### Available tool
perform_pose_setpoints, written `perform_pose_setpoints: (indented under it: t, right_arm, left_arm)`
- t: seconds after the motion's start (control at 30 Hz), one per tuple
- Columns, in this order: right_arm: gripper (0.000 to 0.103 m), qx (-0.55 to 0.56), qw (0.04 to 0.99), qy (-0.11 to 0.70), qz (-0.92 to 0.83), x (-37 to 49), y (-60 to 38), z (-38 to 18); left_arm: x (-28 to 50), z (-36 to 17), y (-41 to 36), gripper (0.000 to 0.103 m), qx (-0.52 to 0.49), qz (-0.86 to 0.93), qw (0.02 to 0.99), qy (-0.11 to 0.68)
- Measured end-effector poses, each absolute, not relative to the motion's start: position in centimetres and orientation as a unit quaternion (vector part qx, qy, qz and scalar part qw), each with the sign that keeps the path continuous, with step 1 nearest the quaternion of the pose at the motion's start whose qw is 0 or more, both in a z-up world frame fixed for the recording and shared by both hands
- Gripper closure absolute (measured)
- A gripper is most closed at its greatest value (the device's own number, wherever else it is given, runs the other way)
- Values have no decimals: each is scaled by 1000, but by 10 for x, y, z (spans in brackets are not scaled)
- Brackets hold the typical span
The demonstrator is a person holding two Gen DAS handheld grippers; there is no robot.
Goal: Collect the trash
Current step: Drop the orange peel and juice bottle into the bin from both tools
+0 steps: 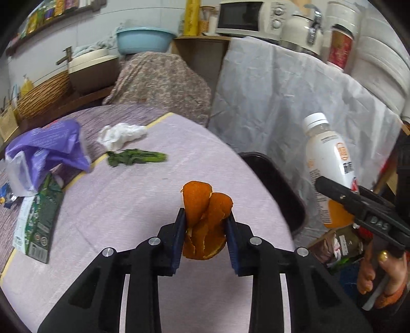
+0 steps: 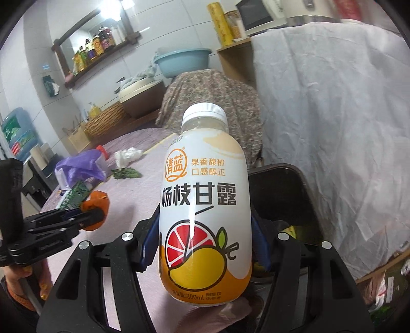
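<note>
My left gripper (image 1: 206, 217) is shut on an orange peel (image 1: 205, 220) and holds it above the pale purple table (image 1: 128, 205). It also shows in the right wrist view (image 2: 98, 210) with the peel (image 2: 96, 202). My right gripper (image 2: 205, 217) is shut on a white and orange drink bottle (image 2: 205, 205), held upright near the black bin (image 2: 282, 189). In the left wrist view the bottle (image 1: 328, 164) is at the right, beyond the bin (image 1: 276, 184). On the table lie a crumpled white tissue (image 1: 120, 134), green leaves (image 1: 135, 157), a purple plastic bag (image 1: 48, 151) and a green carton (image 1: 36, 220).
A chair draped in patterned cloth (image 1: 161, 82) stands behind the table. A grey sheet (image 1: 294, 102) covers a counter at the right, with a microwave (image 1: 243, 16) and a kettle (image 1: 302, 30) on top. A blue basin (image 1: 143, 38) sits at the back.
</note>
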State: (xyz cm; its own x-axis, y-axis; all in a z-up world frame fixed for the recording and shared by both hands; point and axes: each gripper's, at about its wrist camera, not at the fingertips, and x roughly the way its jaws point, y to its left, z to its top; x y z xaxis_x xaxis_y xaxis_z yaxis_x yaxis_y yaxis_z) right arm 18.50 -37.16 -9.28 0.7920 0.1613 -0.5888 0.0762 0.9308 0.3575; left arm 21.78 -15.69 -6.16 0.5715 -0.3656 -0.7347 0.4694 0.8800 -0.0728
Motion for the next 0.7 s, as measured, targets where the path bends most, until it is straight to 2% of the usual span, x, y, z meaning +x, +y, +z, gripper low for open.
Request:
perform_pose_setpoints:
  t: [0.4,0.7]
  right_arm:
    - [41,199,923,322,-69,172,-434,-125]
    - [41,236,905,342,-93,174,-467,-159]
  left_arm:
    - [240,-86,-283,73,93,-291,844,441]
    - [267,-117,-333,72,105,-292,814,491]
